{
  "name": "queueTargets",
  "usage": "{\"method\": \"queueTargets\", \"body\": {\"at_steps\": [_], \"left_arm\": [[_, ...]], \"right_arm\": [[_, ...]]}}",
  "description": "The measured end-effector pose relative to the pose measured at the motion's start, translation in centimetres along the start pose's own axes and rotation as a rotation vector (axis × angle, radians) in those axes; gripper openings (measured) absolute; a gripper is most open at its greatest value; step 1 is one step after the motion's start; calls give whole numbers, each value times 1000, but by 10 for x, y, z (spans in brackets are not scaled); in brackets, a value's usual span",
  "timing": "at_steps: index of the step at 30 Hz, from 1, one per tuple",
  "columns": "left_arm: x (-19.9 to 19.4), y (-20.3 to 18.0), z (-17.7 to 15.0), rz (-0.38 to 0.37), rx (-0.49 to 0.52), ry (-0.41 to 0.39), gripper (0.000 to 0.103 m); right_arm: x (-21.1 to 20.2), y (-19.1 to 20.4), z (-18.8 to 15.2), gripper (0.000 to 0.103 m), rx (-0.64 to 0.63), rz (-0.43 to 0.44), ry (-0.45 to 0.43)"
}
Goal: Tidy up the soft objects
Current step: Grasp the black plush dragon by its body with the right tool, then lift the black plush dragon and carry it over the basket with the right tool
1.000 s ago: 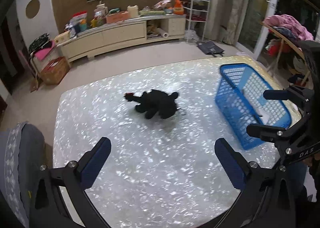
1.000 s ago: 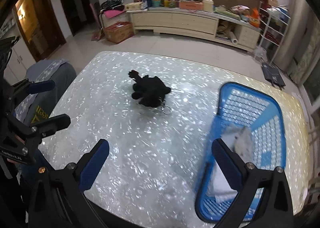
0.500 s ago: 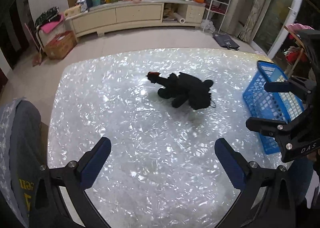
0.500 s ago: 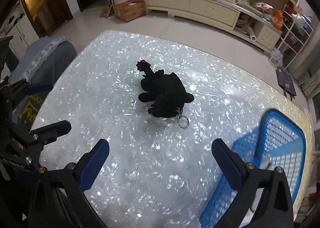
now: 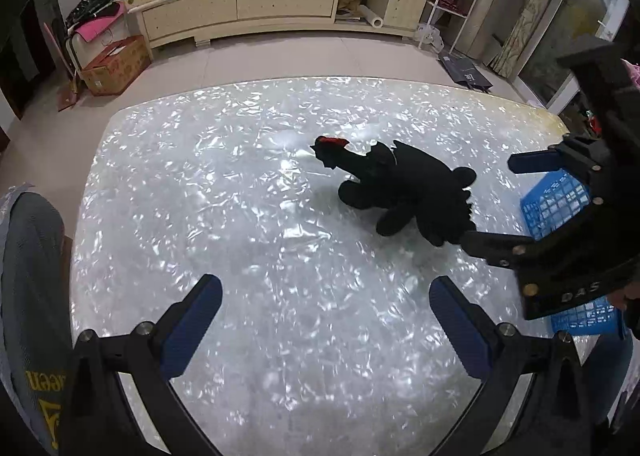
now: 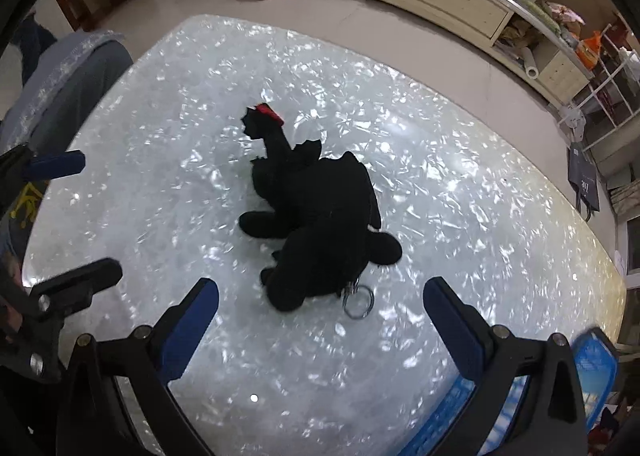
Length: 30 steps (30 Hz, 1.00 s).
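A black plush toy [image 5: 404, 188] with a red tip and a metal key ring [image 6: 359, 301] lies on the shiny white table [image 5: 240, 216]. In the right wrist view the plush toy [image 6: 320, 224] sits just ahead of my open, empty right gripper [image 6: 320, 312], between the lines of its fingers. My left gripper [image 5: 326, 304] is open and empty over the table, left of and nearer than the toy. The right gripper also shows in the left wrist view [image 5: 500, 204], close to the toy's right end. A blue basket [image 5: 560, 204] stands at the table's right edge.
A grey chair back [image 5: 28, 276] stands at the table's left edge. The basket's corner [image 6: 592, 364] shows at the lower right in the right wrist view. A long cream cabinet [image 5: 256, 12] and a cardboard box [image 5: 116, 64] stand across the floor beyond the table.
Both grippers have moved forward and lower toward the plush toy. The right gripper has swung left off the basket, and the toy now fills the space just ahead of its fingers.
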<state>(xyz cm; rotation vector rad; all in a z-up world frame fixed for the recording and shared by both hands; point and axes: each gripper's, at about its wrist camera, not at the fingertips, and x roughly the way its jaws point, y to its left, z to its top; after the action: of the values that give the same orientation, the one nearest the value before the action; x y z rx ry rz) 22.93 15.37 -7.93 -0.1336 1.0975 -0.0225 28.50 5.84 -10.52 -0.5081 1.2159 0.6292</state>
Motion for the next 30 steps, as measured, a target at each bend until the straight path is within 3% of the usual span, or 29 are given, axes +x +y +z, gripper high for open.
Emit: {"method": "queueTargets", "body": {"at_steps": [10,12,16,19,24,30], "left_arm": [[41,13,18,1,-16,43,103],[48,16,20,4,-21,50,103],[62,24,23,8,-28,62,103],[71,28,23,8,-35,70,103],[75,27,20,1,-45,79,103],[56,17,20,-1,-23,48,103]], "right_arm": [[49,-3,30,102,-48,-48,84],[62,-3,36,96,-62,-53,109],[79,-1,44,93,-62,-17,126],[89,2,44,71,-50,60,148],[81,11,33,65,-64,38,117],[52,10,7,65,-13,50,75]]}}
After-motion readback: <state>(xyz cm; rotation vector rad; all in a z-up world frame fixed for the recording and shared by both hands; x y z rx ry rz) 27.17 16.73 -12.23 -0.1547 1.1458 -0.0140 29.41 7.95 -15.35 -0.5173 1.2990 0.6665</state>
